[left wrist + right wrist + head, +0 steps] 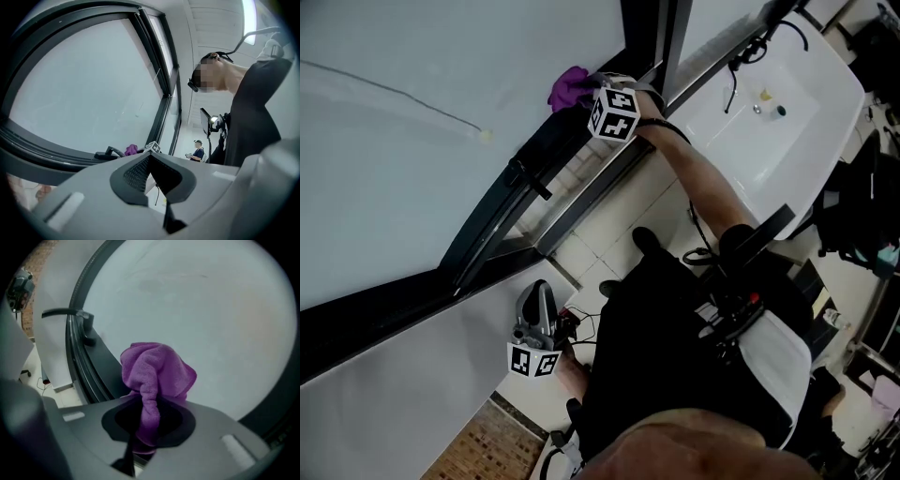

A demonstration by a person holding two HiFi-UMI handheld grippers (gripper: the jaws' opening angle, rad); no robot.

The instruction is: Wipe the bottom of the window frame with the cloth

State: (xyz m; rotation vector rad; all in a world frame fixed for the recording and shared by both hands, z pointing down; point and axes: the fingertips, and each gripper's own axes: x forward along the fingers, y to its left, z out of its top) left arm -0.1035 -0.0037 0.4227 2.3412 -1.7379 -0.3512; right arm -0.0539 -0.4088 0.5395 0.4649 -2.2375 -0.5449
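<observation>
- In the right gripper view, the right gripper (149, 420) had its jaws closed on the purple cloth (157, 369), which was bunched against the pane just above the dark window frame (101, 362).
- Only the head view showed the white sink (787, 122) beside the window.
- The left gripper (151, 164) was held low by the wall, jaws together and empty. Its view showed the cloth far along the frame.
</observation>
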